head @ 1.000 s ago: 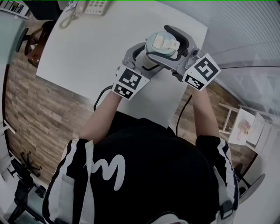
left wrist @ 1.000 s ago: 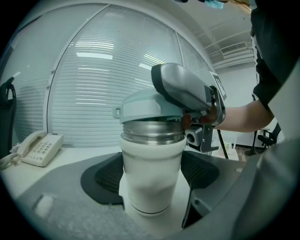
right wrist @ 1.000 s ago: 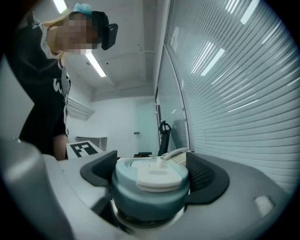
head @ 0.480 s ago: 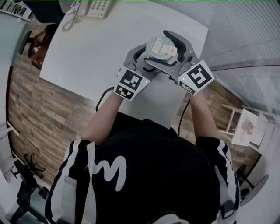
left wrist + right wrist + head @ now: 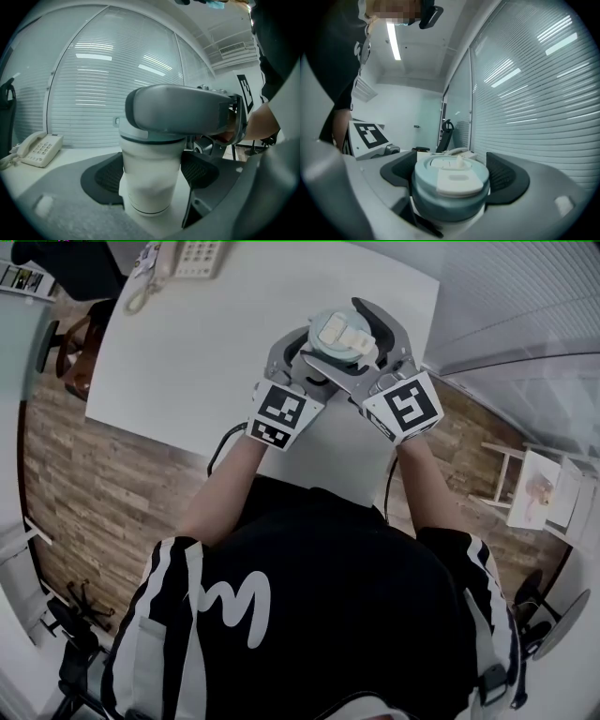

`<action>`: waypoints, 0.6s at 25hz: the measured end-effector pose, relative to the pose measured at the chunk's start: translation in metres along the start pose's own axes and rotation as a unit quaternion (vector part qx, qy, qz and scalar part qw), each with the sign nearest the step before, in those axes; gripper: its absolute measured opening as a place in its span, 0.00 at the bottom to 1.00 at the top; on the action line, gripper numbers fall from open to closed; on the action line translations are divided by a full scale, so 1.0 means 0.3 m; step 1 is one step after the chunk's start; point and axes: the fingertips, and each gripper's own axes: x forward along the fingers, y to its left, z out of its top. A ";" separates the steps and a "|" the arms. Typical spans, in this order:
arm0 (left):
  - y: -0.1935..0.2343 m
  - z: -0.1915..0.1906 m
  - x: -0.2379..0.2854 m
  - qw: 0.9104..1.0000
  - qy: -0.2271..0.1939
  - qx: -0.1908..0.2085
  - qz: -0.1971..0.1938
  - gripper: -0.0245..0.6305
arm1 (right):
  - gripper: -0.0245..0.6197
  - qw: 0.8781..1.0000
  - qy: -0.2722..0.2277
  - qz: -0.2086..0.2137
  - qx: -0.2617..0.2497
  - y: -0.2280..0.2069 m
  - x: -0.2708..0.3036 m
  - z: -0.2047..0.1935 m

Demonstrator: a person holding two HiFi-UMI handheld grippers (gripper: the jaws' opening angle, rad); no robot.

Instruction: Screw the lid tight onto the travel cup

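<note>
Rightward on table [image 5: 187,352], left tongs [image 5: 154,172] grip cup [image 5: 149,194], right tongs [image 5: 452,176] lid [image 5: 449,199].

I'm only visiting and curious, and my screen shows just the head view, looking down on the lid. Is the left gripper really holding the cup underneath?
Observer: Yes. In the left gripper view, the left gripper has a black pad against each side of the white travel cup, below the lid.
Visitor: And the right one?
Observer: In its own view, the right gripper has its jaws closed on the pale blue lid, one on each side of the rim.
Visitor: What does the cup look like lower down?
Observer: Plain white, with a thin dark line running round it near the base.
</note>
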 end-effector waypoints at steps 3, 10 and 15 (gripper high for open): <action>-0.004 -0.001 -0.002 1.000 0.001 0.003 -0.005 0.63 | 0.75 0.999 0.010 -0.053 -0.001 -0.007 -0.002 -0.003; -0.006 -0.002 -0.001 1.000 -0.004 0.008 -0.014 0.63 | 0.75 0.990 0.022 -0.138 0.001 -0.024 -0.005 -0.010; -0.015 0.001 -0.002 1.000 -0.009 0.006 -0.024 0.63 | 0.75 0.990 0.035 -0.136 0.015 -0.012 -0.011 -0.009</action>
